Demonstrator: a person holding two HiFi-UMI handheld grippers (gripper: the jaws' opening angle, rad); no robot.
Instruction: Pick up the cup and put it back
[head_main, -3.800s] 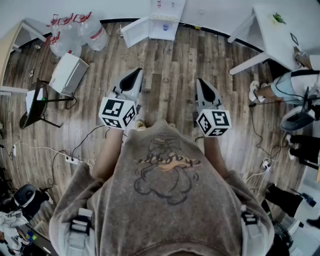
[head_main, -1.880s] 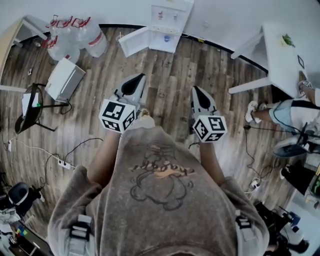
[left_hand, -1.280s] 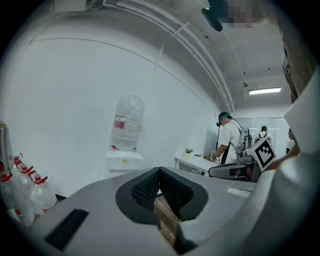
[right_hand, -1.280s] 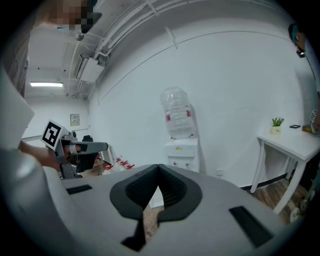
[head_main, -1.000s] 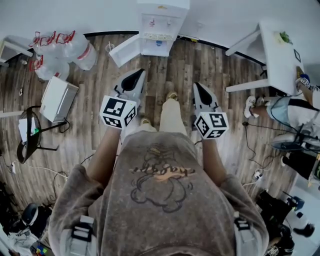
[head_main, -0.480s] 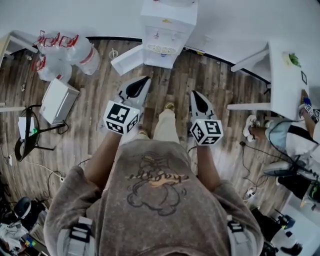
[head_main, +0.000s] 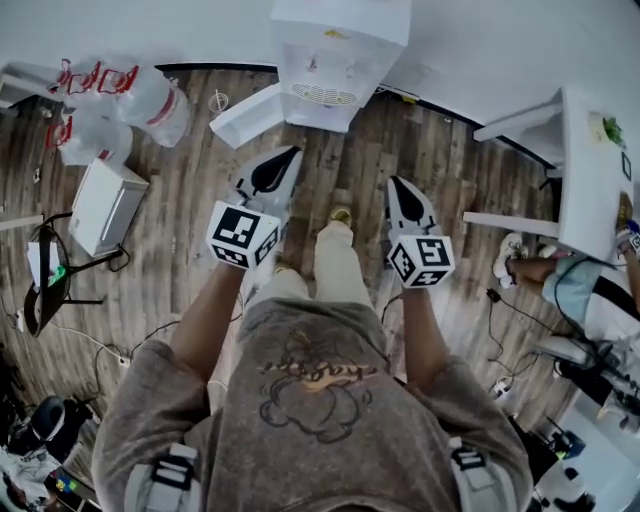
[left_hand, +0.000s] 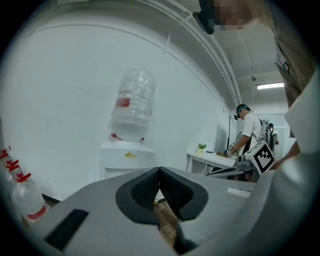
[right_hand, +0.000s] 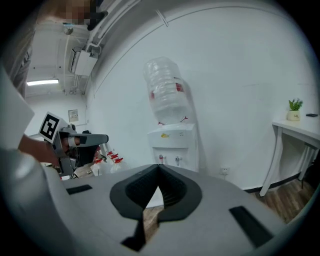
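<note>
Walking forward has brought the water dispenser (head_main: 340, 40) nearer than half a second ago. It now fills the 12 o'clock edge of the head view, and the white table (head_main: 595, 170) has slid out to 3 o'clock. The left gripper (head_main: 289, 154) and right gripper (head_main: 397, 184) are held side by side above the wood floor (head_main: 350, 150). Both point toward the dispenser at 12 o'clock, with the person's leg (head_main: 335, 255) between them.

From above, only the dispenser's top shows, plus a white panel (head_main: 245, 115) angled out from its left side. The gripper views show its front instead, with the upturned bottle (left_hand: 132, 105) on top and the taps (right_hand: 161, 158) that the head view hides. Spare water bottles (head_main: 110, 95) lie at 10 o'clock in the head view. Only the left gripper view catches a second person (left_hand: 248, 131) standing at the table, at 3 o'clock.

Both pairs of jaws are pressed together with nothing between them. No view shows a cup clearly, so its place relative to the jaws cannot be told. A small round thing (head_main: 217, 100) on the floor just left of the panel is too small to name.
</note>
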